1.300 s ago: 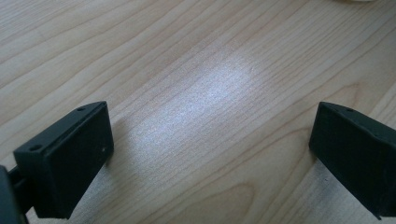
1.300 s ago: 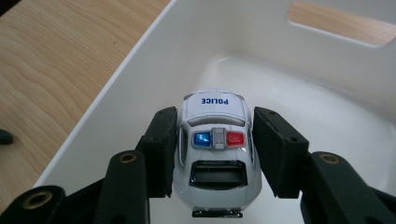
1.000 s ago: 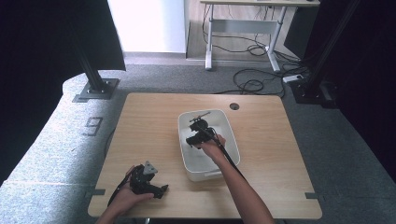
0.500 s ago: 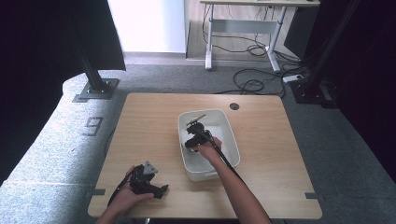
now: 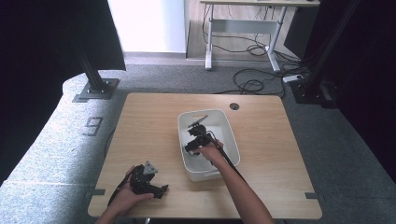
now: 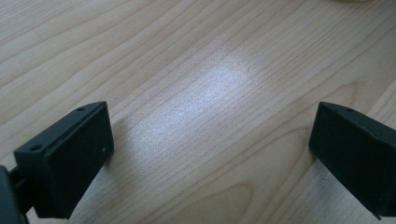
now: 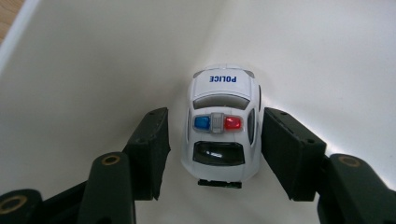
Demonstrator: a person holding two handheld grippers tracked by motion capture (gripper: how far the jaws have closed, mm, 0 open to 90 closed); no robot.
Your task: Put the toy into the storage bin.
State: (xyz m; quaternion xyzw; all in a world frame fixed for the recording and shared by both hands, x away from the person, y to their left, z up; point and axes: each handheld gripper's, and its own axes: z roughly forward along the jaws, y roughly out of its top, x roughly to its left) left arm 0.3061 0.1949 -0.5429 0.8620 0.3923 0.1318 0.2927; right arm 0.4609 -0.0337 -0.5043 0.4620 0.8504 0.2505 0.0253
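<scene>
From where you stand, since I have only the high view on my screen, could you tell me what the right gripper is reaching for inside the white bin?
Observer: A white toy police car sits between the jaws of the right gripper, on the floor of the bin.
Operator: Is it gripped?
Observer: No. The jaws have just been opening, and the pads stand off the car's sides.
Operator: And the left gripper, please?
Observer: The left gripper has its jaws wide open over the bare wood of the table, with nothing between them.
</scene>
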